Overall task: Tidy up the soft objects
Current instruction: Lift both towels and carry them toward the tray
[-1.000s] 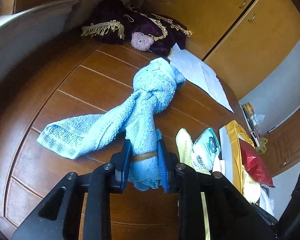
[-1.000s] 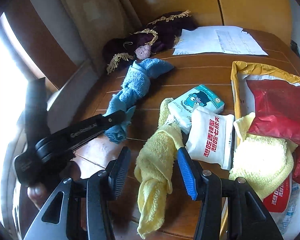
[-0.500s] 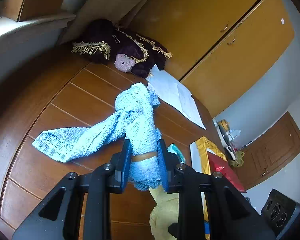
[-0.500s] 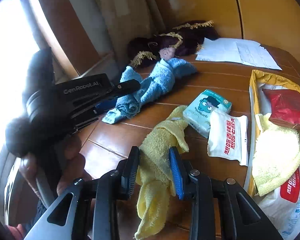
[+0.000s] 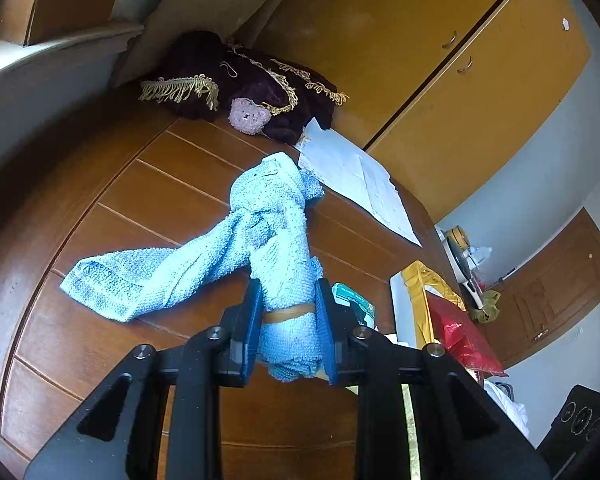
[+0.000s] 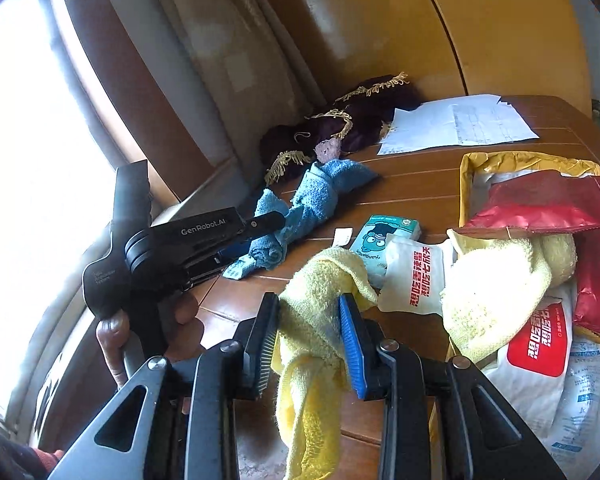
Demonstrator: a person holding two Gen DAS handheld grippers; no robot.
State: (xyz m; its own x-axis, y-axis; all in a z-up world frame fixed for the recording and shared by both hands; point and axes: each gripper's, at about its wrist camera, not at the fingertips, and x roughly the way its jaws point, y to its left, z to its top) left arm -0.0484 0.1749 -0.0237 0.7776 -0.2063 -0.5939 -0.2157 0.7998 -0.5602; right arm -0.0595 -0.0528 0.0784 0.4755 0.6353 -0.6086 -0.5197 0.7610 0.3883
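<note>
Since 1 second ago, both of your grippers have risen off the surface (image 5: 112, 200) with their cloths, and your right jaws, which stood wide around the yellow towel, have clenched on it.

On your left, the left gripper (image 5: 289, 312) is grasping the blue towel (image 5: 268, 224) by its rolled, banded end. That end is lifted, while the knotted middle and the loose flat tail rest on the wood, the tail spread out to the left. In the right wrist view the same blue towel (image 6: 312, 196) stretches from your left gripper (image 6: 260, 220) back toward the dark fringed cloth (image 6: 352, 128) by the wall.

On your right, the right gripper (image 6: 310, 332) pinches the yellow towel (image 6: 320, 280) near its bunched middle, and 1 long end hangs down below the jaws. Just beside it lie 2 small packets, 1 teal (image 6: 384, 236) and 1 white (image 6: 412, 276), and a second yellow cloth (image 6: 496, 284) sits on the pile of bags further right.

You look to be in the pick-up step: both soft pieces are secured but neither is placed. Next, you will likely need to lift each clear so the trailing ends stop dragging, keep the yellow tail from sweeping the packets, and carry both to 1 gathering spot; which spot, the views do not tell.
</note>
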